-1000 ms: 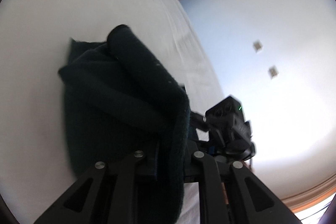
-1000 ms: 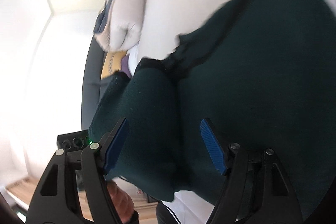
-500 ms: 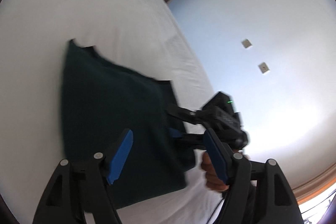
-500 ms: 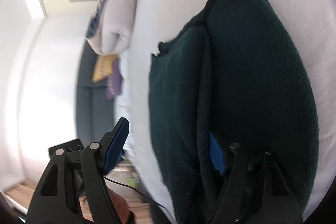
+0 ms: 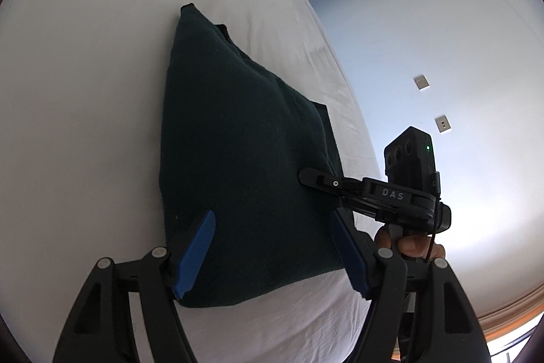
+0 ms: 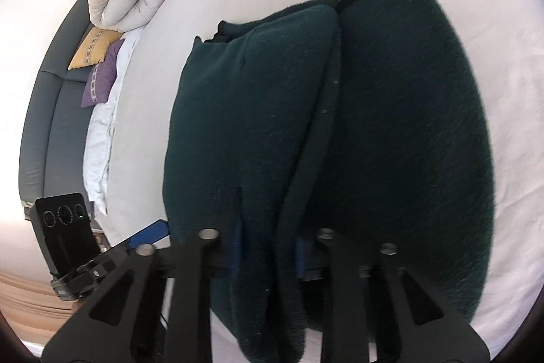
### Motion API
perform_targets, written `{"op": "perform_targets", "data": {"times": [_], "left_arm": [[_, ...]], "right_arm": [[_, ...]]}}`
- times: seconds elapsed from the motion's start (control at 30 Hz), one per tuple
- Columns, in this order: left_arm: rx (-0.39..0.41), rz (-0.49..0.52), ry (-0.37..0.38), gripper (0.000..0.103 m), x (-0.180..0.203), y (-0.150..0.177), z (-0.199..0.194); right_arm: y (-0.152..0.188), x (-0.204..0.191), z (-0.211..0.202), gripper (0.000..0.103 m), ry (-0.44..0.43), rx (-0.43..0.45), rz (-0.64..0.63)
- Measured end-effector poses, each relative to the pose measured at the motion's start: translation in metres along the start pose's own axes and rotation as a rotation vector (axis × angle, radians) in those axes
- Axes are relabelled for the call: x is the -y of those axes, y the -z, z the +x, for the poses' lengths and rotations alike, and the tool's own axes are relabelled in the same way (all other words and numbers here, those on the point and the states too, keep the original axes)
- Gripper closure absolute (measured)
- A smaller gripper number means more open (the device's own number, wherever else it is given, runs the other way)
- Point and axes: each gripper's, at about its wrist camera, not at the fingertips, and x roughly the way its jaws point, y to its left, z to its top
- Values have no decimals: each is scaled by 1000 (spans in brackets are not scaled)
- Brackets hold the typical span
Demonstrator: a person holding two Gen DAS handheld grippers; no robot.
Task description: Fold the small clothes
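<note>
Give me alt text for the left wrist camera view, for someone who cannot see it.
A folded dark green knit garment lies on a white bed sheet, with the left gripper open just above its near end, blue pads either side and not pressing it. At right, the right gripper, held in a hand, is closing on the garment's edge.

My right gripper's (image 6: 268, 247) blue pads are lying buried in a fold of the dark green garment (image 6: 391, 125), so I am seeing only slivers of blue; its jaws are closing on that fold; my handles are running off the bottom edge in both views; my right hand (image 5: 408, 242) is showing only fingertips behind the left gripper's (image 5: 272, 247) arm; the garment's near edge is disappearing beneath my fingers.
</note>
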Motion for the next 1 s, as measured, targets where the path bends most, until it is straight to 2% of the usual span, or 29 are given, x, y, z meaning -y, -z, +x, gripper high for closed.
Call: {"op": "perform_targets", "data": {"times": [0.27,0.4,0.47,0.57,0.63,0.7,0.8,0.93,1.0], "left_arm": [[4,9,2,27,7,-3,3],[-4,41,7,26,21,-7,13],[-11,57,1,25,20,-5,16],[-29,61,6,25,24,-5,27],[-30,78,-2,25,27,-3,29],[-39,86,-1,25,28,-4,30],[-31,82,-6,25,27,-8,30],[16,92,-31,25,28,-9,22],[12,87,-47,25,22,-10,23]], "right_arm": [[0,11,-51,91,-16,123,-37],[-5,32,-84,91,-39,193,-8],[-3,50,-83,91,-48,164,5],[6,79,-70,91,8,121,42],[12,98,-74,91,-72,153,113],[16,95,-83,91,-57,187,98],[17,88,-86,91,-22,182,60],[21,105,-87,90,-47,186,95],[26,113,-81,89,-82,172,102]]}}
